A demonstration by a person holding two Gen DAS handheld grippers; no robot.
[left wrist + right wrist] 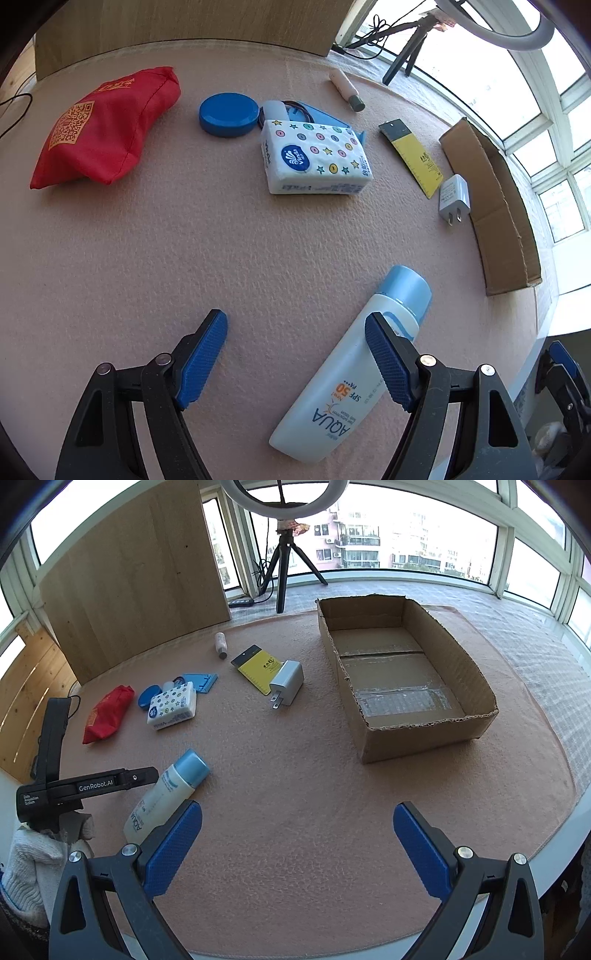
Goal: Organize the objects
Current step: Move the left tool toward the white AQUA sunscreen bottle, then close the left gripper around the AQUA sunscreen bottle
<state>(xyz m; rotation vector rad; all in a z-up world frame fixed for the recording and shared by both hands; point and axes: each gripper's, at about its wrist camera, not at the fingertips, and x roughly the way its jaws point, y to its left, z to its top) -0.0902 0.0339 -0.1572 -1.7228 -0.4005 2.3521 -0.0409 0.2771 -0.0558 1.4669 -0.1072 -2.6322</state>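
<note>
On the pink-matted tabletop (295,794), the left gripper (295,347) hangs low with its blue fingers (201,360) spread wide. The sunscreen bottle (343,373) lies on its side, partly under the right-hand finger, not clamped. Farther off lie a tissue pack (314,158), a blue lid (228,114), a red pouch (103,125), a yellow card (415,155) and a white charger plug (454,197). The right gripper (297,845) is also wide open, holding nothing, facing the empty cardboard box (458,653), which stands well apart from the bottle.
</note>
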